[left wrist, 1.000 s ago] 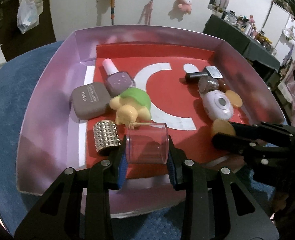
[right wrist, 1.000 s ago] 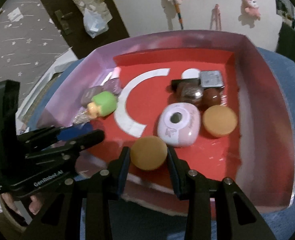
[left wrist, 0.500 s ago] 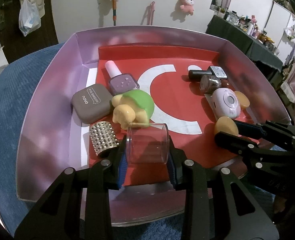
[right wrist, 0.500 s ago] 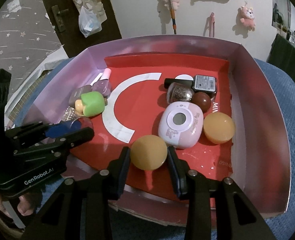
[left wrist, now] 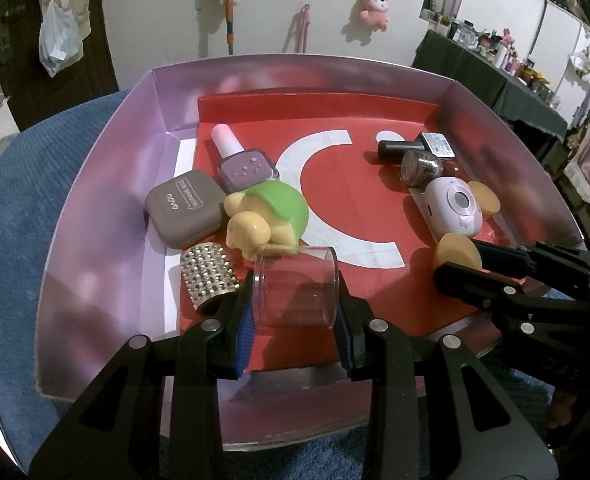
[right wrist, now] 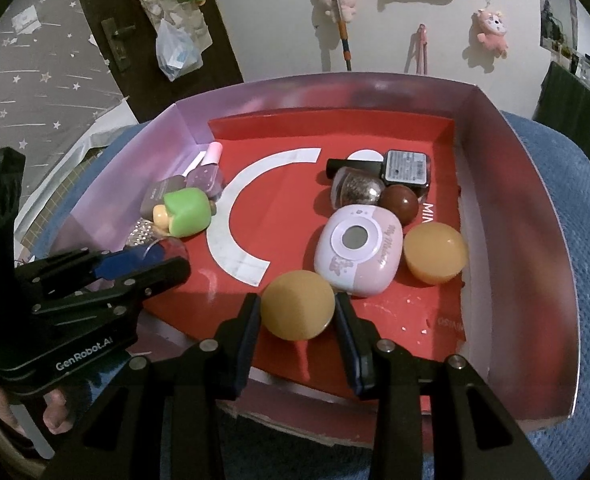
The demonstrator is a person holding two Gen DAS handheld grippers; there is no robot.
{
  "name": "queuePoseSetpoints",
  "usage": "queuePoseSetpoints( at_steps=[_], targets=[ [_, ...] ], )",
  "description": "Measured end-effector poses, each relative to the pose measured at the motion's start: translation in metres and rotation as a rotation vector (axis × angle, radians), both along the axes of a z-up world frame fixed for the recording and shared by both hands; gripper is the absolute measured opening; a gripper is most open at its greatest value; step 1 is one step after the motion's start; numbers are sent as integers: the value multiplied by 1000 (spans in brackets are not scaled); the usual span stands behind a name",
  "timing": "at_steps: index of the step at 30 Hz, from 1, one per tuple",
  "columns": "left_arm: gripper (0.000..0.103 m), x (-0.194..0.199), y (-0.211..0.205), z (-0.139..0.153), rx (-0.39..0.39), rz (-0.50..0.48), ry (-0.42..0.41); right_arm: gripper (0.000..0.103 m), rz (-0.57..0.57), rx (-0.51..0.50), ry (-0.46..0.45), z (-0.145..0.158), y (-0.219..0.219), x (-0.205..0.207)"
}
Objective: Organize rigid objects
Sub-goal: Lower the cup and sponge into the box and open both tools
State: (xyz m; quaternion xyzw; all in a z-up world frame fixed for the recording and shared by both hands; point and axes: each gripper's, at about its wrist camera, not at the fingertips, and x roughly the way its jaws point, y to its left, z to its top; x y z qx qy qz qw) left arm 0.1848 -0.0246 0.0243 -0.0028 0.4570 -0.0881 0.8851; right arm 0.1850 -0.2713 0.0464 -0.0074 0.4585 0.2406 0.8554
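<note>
A shallow box (left wrist: 95,184) with pink walls and a red floor holds the objects. My left gripper (left wrist: 295,312) is shut on a clear plastic cylinder (left wrist: 295,292) over the box's near left part, next to a studded silver tube (left wrist: 209,276). My right gripper (right wrist: 298,316) is shut on an amber ball (right wrist: 297,310) over the near right part. The right gripper (left wrist: 461,260) also shows in the left wrist view with that amber ball (left wrist: 457,254), and the left gripper (right wrist: 151,264) shows in the right wrist view.
In the box lie a green and yellow toy (left wrist: 269,216), a taupe compact (left wrist: 185,208), a purple polish bottle (left wrist: 243,160), a pink round-lensed case (right wrist: 357,248), a second amber ball (right wrist: 435,254), a brown ball (right wrist: 399,202), a glitter jar (right wrist: 353,188) and a black bottle (right wrist: 403,166). Blue cloth (left wrist: 11,200) surrounds it.
Both views have tilted up a little, so the box sits lower in the frames. Both grips have held.
</note>
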Motion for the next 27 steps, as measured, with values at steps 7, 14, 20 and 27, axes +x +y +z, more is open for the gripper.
queuePoseSetpoints(
  at_steps=[7, 14, 20, 27],
  targets=[
    [51, -4, -1, 8, -13, -12, -26, 52, -6, 12, -28, 8, -2, -6],
    [63, -14, -1, 22, -5, -4, -89, 55, -22, 23, -54, 17, -8, -15],
    [70, -23, 3, 29, -9, 18, -110, 63, -46, 40, -104, 32, -14, -30],
    [83, -40, 11, 40, -22, 50, -151, 80, -75, 50, -157, 38, -14, -45]
  ],
)
